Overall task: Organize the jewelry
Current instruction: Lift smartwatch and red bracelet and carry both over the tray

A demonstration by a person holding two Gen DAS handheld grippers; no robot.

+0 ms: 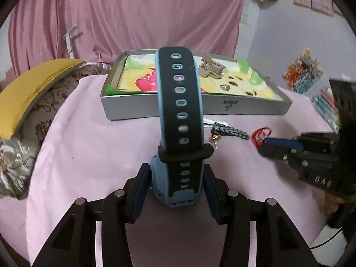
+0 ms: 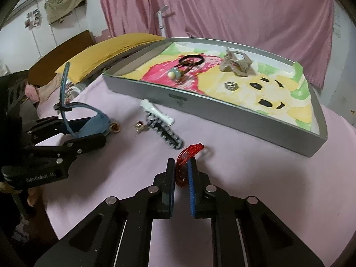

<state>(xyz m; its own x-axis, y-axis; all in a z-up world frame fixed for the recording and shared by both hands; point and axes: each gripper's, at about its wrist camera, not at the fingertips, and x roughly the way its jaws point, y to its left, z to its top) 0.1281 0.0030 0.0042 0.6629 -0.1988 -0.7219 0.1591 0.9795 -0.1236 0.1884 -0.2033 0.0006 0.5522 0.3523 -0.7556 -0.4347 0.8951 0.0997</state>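
My left gripper (image 1: 176, 191) is shut on a blue watch (image 1: 180, 120) whose black strap arcs up in front of the camera; it also shows in the right wrist view (image 2: 89, 122). My right gripper (image 2: 181, 169) is shut on a red cord bracelet (image 2: 189, 153), seen from the left wrist view (image 1: 261, 134), just above the pink cloth. The grey tray (image 2: 222, 113) with a colourful liner holds a beige hair claw (image 2: 235, 63), a silver ring (image 2: 231, 86), a black hair tie (image 2: 191, 60) and a bead charm (image 2: 174, 74).
On the pink tablecloth between the grippers lie a white hair clip (image 2: 156, 111), a black-and-white braided bracelet (image 2: 165, 133), small gold earrings (image 2: 139, 125) and a brown ring (image 2: 115, 128). A yellow cushion (image 1: 26, 89) lies at the left. A pink curtain hangs behind.
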